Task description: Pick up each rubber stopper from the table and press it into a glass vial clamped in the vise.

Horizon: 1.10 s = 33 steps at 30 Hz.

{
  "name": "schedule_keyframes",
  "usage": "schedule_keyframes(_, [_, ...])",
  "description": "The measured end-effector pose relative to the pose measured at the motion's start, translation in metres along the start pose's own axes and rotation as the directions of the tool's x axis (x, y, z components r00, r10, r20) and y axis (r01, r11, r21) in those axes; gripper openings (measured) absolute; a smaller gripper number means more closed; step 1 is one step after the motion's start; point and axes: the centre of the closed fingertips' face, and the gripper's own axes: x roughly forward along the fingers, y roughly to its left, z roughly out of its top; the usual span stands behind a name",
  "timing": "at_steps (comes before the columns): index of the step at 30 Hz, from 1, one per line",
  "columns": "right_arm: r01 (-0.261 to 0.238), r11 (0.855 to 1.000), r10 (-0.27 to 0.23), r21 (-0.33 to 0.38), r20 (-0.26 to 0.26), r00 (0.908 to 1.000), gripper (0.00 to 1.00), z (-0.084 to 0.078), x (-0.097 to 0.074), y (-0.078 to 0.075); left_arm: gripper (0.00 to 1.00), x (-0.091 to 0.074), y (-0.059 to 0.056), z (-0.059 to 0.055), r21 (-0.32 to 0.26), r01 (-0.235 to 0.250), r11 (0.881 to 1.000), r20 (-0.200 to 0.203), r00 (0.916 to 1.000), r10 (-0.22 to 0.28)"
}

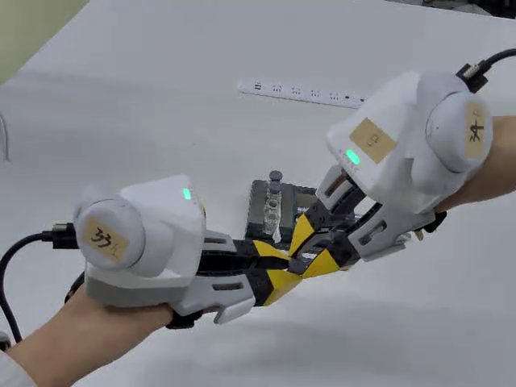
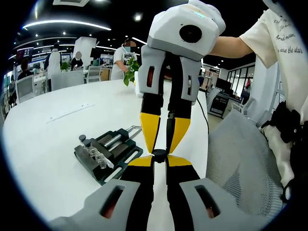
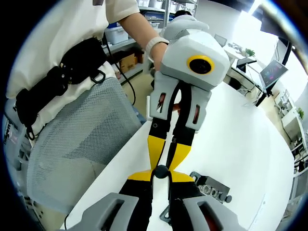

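Across the white bench (image 1: 161, 97), seen from the head view, the two grippers come in from opposite sides and meet tip to tip just in front of the vise. The left gripper (image 1: 291, 267) reaches in low from the left. Its white body is held in a hand at the bottom corner, and a black cable (image 1: 16, 258) trails from its back. The right gripper (image 1: 303, 257) slants down from the upper right. A grey mesh chair (image 2: 240, 159) stands beside the bench in the left gripper view.

The vise (image 1: 260, 211) is a dark block lying flat on the bench, just beyond the point where the tips meet. A white power strip (image 1: 302, 91) lies farther back, well apart from the vise. Clear glass vials (image 1: 272, 211) stand upright in a row between the vise's plates. A dark stopper cap (image 1: 276, 176) sits on top of the farthest one.

The rubber stopper (image 3: 161, 171) is a small dark round piece, off the bench. It is caught at the point where the yellow-and-black jaw tips of the two grippers converge. In the right gripper view it sits between that gripper's own jaws, which are drawn together on it, while the left gripper's jaws narrow onto it from the far side. The left gripper view shows the same from its side, with its own jaws closed to a narrow slit around the stopper and the right gripper's jaws pinched against it from beyond.
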Motion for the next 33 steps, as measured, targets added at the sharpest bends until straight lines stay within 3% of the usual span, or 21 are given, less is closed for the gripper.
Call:
schedule_keyframes(17, [0.002,0.999,-0.002,-0.054,-0.005,1.0,0.07,0.0013,0.0004,0.0009,0.04,-0.0006,0.0001,-0.0012,-0.008,0.028,1.0,-0.016,0.9995,-0.028])
schedule_keyframes(33, [-0.011,0.999,0.011,-0.035,-0.009,0.9999,0.06,-0.0013,0.0038,0.0015,0.06,0.0016,-0.0015,-0.0048,-0.006,0.015,1.0,-0.016,0.9997,-0.015])
